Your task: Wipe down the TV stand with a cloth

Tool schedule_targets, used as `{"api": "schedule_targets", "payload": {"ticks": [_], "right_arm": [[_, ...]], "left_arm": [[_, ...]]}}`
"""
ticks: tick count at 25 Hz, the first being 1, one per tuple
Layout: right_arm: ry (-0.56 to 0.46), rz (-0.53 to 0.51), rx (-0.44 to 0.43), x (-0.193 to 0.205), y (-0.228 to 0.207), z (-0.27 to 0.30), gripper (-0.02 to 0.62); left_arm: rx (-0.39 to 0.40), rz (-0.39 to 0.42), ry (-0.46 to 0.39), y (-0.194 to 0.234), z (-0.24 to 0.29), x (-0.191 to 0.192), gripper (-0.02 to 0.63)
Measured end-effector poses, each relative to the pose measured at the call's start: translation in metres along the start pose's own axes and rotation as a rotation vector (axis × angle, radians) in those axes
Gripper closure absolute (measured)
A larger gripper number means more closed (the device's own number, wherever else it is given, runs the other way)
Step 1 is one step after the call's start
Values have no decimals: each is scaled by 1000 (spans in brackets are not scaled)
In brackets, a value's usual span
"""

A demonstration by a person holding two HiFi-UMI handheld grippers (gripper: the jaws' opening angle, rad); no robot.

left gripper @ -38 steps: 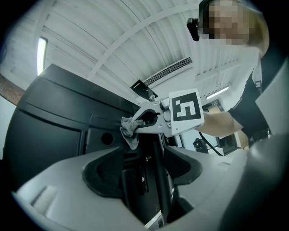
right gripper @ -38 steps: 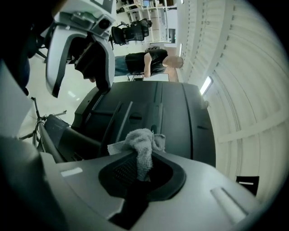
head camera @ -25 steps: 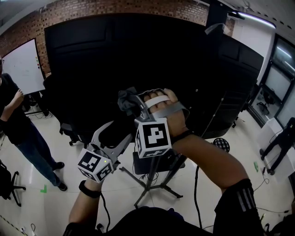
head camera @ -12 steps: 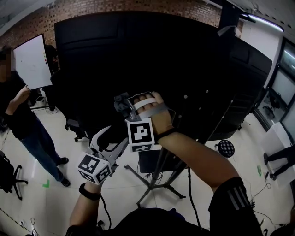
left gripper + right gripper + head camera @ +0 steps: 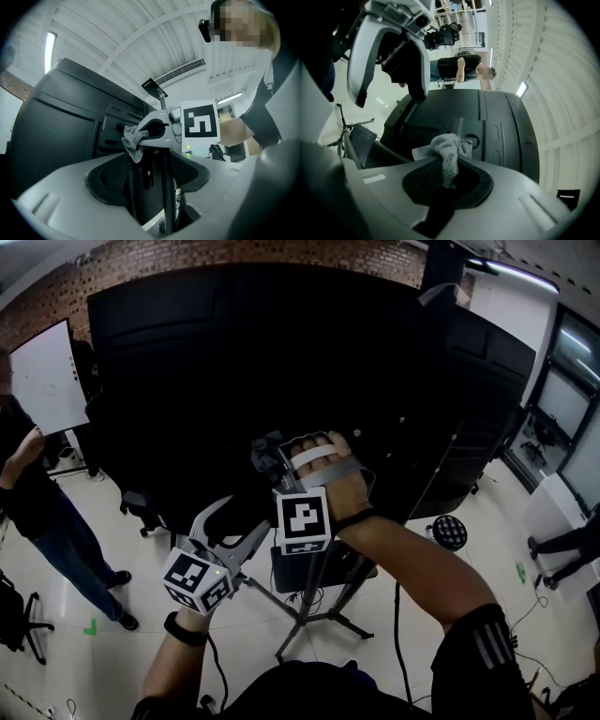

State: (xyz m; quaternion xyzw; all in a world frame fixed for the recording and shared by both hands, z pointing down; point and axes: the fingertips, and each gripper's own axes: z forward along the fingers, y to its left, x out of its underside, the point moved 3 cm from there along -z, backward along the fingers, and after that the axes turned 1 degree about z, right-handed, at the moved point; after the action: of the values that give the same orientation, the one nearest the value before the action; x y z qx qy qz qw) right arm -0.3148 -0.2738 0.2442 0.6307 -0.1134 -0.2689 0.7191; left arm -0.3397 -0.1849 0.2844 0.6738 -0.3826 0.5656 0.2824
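Wiping seemingly midway: right gripper point(image 5: 445, 176) clamps cloth point(image 5: 449, 149) high on TV stand point(image 5: 307, 606); left gripper point(image 5: 234, 524) agape, empty; legs point(image 5: 342, 626) likely pending

The pale floor point(image 5: 248, 638) bears the stand's tripod legs point(image 5: 302, 615) and a stool point(image 5: 448, 532).

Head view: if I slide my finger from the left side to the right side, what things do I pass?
Standing person → left tool → right tool gripping the cloth → round spotted stool → another person by the right edge.
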Motion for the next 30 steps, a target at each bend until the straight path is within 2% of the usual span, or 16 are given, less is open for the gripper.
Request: {"api": "schedule_targets", "payload": {"ticks": [6, 8, 11, 14, 20, 23, 27, 30], "right_arm": [[41, 4, -18, 19, 9, -8, 560], [7, 39, -15, 19, 9, -17, 560], [-99, 174, -4, 19, -1, -43, 560], [-166, 299, 38, 31, -19, -76, 558], [-181, 357, 179, 80, -49, -123, 557], [-202, 411, 216, 106, -63, -133, 557], [-231, 465, 195, 133, -71, -123, 557], [-283, 459, 155, 137, -65, -109, 555]], "left_arm": [[43, -4, -1, -12, 15, 5, 305], [48, -8, 5, -15, 16, 2, 305], [60, -7, -1, -19, 19, 4, 305], [65, 0, -6, -21, 19, 1, 304], [62, 24, -5, -31, 23, -12, 305], [60, 35, -6, -37, 29, -14, 305], [44, 49, -1, -48, 40, -18, 305], [29, 54, 0, -57, 50, -22, 305]]}}
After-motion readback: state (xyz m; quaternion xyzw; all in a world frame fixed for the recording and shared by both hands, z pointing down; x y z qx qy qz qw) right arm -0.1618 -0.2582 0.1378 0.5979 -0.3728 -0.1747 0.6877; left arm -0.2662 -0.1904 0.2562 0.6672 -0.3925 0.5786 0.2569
